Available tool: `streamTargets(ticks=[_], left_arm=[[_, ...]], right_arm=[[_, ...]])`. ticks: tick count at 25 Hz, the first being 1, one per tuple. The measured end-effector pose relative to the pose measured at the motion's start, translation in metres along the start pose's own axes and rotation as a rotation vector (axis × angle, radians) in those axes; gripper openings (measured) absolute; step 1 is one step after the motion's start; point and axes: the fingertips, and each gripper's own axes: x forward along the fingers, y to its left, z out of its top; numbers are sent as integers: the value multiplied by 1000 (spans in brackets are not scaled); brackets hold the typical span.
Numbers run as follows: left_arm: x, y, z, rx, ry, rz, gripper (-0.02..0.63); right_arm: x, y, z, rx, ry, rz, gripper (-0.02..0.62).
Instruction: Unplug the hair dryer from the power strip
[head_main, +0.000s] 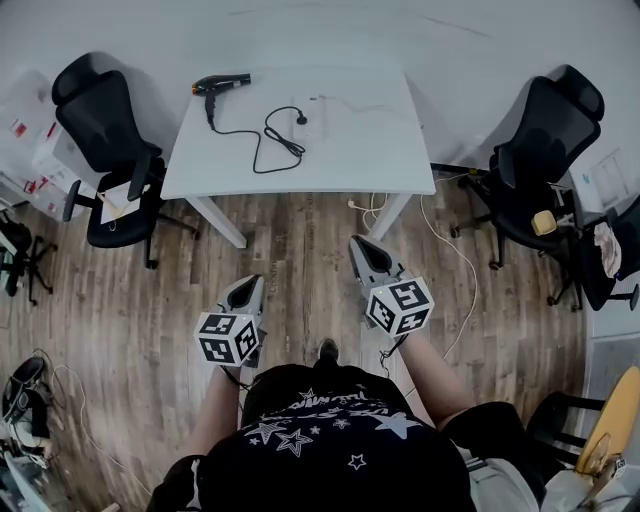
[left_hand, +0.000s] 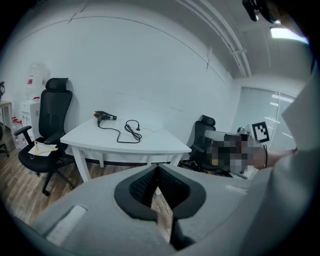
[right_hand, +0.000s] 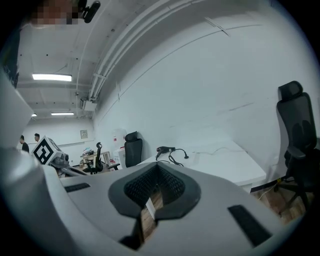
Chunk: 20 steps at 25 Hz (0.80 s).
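Note:
A black hair dryer (head_main: 220, 84) with an orange tip lies at the far left of the white table (head_main: 380, 160). Its black cord (head_main: 268, 142) loops across the tabletop, and its end (head_main: 300, 120) lies beside a pale power strip (head_main: 325, 108) that barely shows. I cannot tell whether the plug sits in it. My left gripper (head_main: 250, 287) and right gripper (head_main: 362, 247) hang over the wooden floor, well short of the table, both shut and empty. The left gripper view shows the dryer (left_hand: 104, 116) and cord (left_hand: 131, 131) beyond my shut left gripper (left_hand: 157, 170). The right gripper view shows the dryer (right_hand: 165, 149) beyond my shut right gripper (right_hand: 157, 167).
A black office chair (head_main: 105, 150) stands left of the table and another black chair (head_main: 540, 150) right of it. A white cable (head_main: 445, 245) trails over the floor by the table's right leg. Boxes and clutter line the left wall.

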Motion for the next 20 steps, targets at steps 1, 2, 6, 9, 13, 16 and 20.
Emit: streamTargets(ticks=[1, 2, 6, 9, 13, 16, 20], left_arm=[[4, 0, 5, -3, -11, 16, 6], [7, 0, 9, -10, -22, 29, 6], [13, 2, 18, -16, -22, 49, 6], [17, 7, 17, -10, -3, 59, 6], [30, 15, 14, -31, 14, 56, 6], [46, 25, 22, -34, 6, 56, 6], [71, 52, 47, -29, -15, 61, 6]], right_arm=[[3, -6, 4, 1, -6, 7, 9], [7, -11, 7, 4, -11, 12, 9], [15, -20, 8, 22, -9, 28, 9], [23, -23, 6, 32, -1, 35, 9], [30, -29, 1, 28, 19, 32, 9], [36, -44, 2, 2, 29, 5, 9], [50, -62, 9, -7, 30, -29, 9]])
